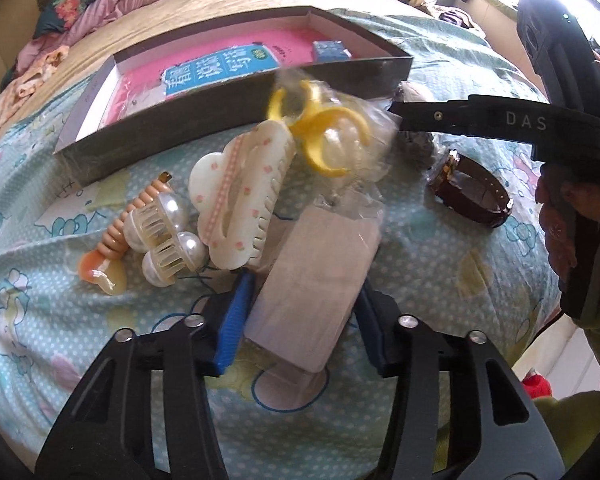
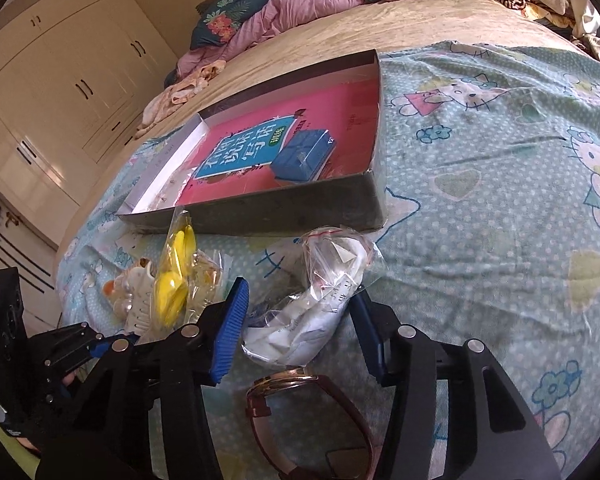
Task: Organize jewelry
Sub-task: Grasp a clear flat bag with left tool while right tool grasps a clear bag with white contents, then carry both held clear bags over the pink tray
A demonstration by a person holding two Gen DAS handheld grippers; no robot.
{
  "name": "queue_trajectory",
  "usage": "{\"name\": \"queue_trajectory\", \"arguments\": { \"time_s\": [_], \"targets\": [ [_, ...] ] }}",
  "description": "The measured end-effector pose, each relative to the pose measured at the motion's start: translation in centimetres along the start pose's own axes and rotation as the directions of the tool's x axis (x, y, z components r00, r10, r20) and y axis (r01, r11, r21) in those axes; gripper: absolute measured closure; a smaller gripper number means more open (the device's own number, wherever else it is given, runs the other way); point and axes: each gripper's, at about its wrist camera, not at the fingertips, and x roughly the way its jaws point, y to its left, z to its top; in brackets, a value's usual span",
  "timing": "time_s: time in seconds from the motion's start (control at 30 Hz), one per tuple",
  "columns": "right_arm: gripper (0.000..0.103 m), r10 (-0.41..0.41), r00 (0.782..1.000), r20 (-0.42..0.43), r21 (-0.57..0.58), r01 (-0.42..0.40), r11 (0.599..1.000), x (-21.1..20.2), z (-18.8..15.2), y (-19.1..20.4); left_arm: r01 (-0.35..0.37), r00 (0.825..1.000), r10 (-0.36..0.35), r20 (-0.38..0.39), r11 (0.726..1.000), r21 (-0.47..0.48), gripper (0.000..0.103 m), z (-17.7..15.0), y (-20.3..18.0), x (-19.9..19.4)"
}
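A shallow grey box [image 1: 204, 114] with a pink book [image 1: 236, 64] and a small blue case [image 1: 331, 50] inside lies on the bed; it also shows in the right wrist view [image 2: 292, 210]. My left gripper [image 1: 300, 312] is open around a flat pale packet [image 1: 316, 280] holding yellow rings in clear plastic [image 1: 324, 128]. A white hair claw [image 1: 240, 196], a pearl clip [image 1: 168, 236] and an orange coil tie [image 1: 120, 236] lie to its left. My right gripper [image 2: 296, 328] is open around a clear bag of white paper [image 2: 324, 292], above a brown-strap watch [image 2: 300, 408].
The watch [image 1: 470, 190] lies right of the packet in the left wrist view, under the right gripper's black finger [image 1: 480, 120]. A cartoon-print sheet [image 2: 480, 200] covers the bed. Crumpled clothes [image 2: 300, 4] lie at the far edge. White wardrobes [image 2: 52, 80] stand at left.
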Motion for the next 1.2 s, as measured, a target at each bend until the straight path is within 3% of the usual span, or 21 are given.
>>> {"name": "queue_trajectory", "arguments": {
  "time_s": [0.1,0.43,0.77,1.2],
  "targets": [
    [0.055,0.0,1.0,0.026,-0.012,0.001,1.0,-1.1,-0.2,0.1,0.015,0.999,-0.015,0.03,1.0,-0.006,0.083,0.0,0.1,-0.7],
    [0.062,0.0,0.995,0.099,-0.049,0.005,0.999,-4.3,0.3,0.9,0.047,0.991,-0.041,0.127,0.998,-0.044,0.084,-0.1,1.1,-3.9],
    [0.063,0.039,0.989,0.145,-0.118,-0.022,0.993,-6.2,1.5,3.4,0.025,0.98,0.004,0.201,0.99,-0.139,0.084,0.2,4.5,-6.5],
    [0.063,0.09,0.985,0.145,-0.207,-0.058,0.977,-5.6,3.5,7.0,0.005,0.967,0.066,0.246,0.961,-0.277,0.084,0.0,9.9,-8.1]
  ]
}}
